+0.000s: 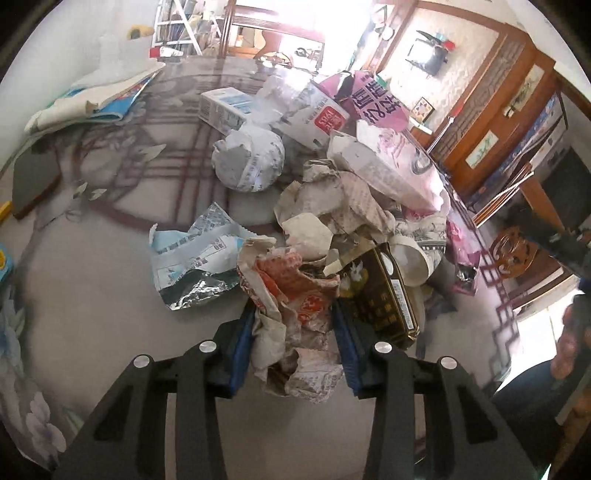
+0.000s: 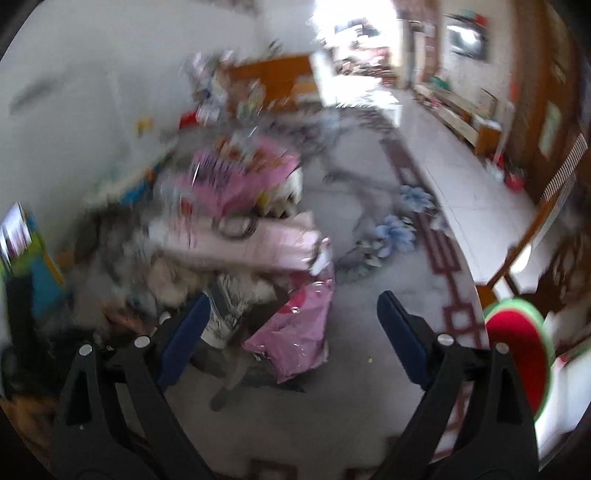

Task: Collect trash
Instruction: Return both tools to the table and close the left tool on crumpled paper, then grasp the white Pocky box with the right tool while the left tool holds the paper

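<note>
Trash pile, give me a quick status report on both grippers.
Left gripper shut on crumpled wrapper. Right gripper open, empty, over pink bag. Dark box crowds the wrapper.

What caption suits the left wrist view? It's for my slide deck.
Left gripper shut on a crumpled red-printed wrapper at the trash pile's near edge.

Grey glass tabletop (image 1: pixel 92 295) with dark red lattice pattern and blue flower print. White plaster wall (image 2: pixel 92 74) behind. Pale tiled floor (image 2: pixel 461 177) runs toward overexposed bright doorway (image 2: pixel 354 26). Carved brown wooden cabinet (image 1: pixel 491 122) along wall; dark wall-mounted screen (image 1: pixel 428 55) on textured cream wall. Right wrist view blurred.
</note>
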{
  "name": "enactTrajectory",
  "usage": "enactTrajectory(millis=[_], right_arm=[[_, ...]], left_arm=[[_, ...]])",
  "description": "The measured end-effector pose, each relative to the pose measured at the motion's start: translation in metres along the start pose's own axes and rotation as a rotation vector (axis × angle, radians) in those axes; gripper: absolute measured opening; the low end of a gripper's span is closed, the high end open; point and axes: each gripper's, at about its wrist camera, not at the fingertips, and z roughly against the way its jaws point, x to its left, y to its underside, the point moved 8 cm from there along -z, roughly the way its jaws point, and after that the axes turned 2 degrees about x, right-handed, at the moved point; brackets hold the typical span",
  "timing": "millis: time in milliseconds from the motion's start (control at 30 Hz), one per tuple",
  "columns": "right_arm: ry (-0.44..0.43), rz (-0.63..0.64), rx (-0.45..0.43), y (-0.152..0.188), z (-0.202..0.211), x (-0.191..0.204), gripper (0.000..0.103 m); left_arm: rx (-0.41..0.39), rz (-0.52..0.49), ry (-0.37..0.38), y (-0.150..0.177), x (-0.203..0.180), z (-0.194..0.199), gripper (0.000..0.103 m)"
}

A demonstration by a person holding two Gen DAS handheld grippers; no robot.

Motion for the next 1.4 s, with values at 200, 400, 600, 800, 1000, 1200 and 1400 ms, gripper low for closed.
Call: enactTrajectory(millis=[200,400,600,800,1000,1200,1400], right_arm=[[0.104,0.385,0.075,-0.021,-0.046,0.059,0.093],[0.167,0.520,0.184,-0.032,-0.087,0.080,0.093],[0.224,0.560,0.240,-0.029,-0.113,0.076,0.093],[0.205,0.534,0.206,-0.030,-0.107,0.081,0.067],[0.196,0.520,0.132,-0.038,-0.083,0.084,0.030],[0.113,0.430,0.083,-0.053,-0.053,0.084,0.023],[0.021,0.331,0.106,-0.047,-0.023,0.085,0.023]], left_arm=[[0.007,0.014,0.049,0.002,0.000,-0.002,0.039],[-0.010,0.050,0.078,-0.003,0.003,0.003,0.039],[-0.020,0.071,0.106,-0.006,0.006,0.007,0.040],[-0.013,0.072,0.123,-0.006,0.003,0.005,0.040],[-0.008,0.074,0.121,-0.007,0.004,0.003,0.040],[-0.001,0.069,0.116,-0.004,0.004,0.001,0.040],[0.003,0.072,0.109,-0.003,0.006,-0.001,0.040]])
